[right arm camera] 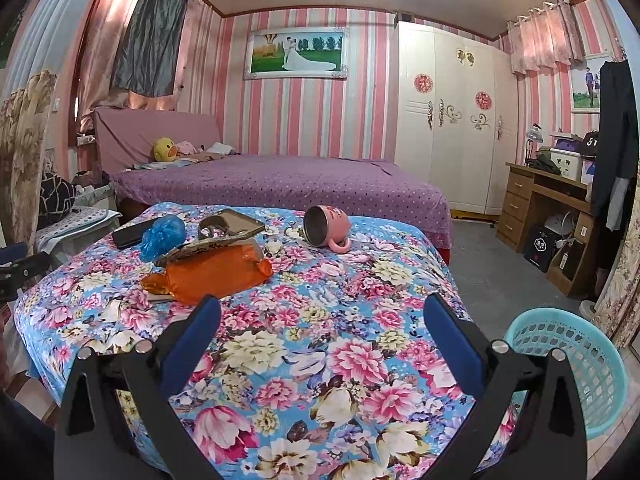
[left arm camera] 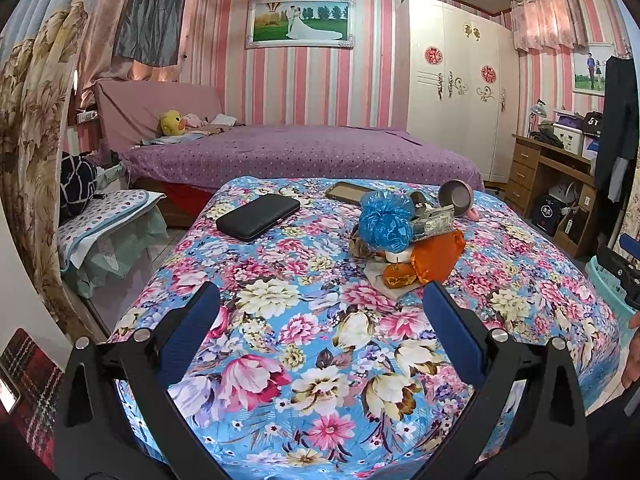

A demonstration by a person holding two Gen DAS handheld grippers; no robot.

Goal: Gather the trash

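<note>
Left wrist view: the left gripper point(left arm camera: 320, 300) is released, its blue-padded jaws spread wide and empty above the floral cloth point(left arm camera: 280, 320). The trash pile lies at 1 o'clock from the jaws, just beyond the right pad: a crumpled blue plastic bag point(left arm camera: 386, 222) on top, an orange wrapper point(left arm camera: 438, 258) touching it below, and a brown scrap point(left arm camera: 400, 276) at the near edge. A black case point(left arm camera: 258, 217) lies at 11 o'clock, well apart from the pile. A pink cup point(left arm camera: 456, 198) lies on its side behind the pile. Right wrist view: the right gripper point(right arm camera: 322, 300) is likewise released and empty. The orange wrapper point(right arm camera: 212, 272) sits at 10 o'clock, just beyond the left pad; the blue plastic bag point(right arm camera: 162, 236) lies behind it. The pink cup point(right arm camera: 326, 226) is at 12 o'clock. A turquoise basket point(right arm camera: 576, 364) stands at 3 o'clock, off the cloth.
</note>
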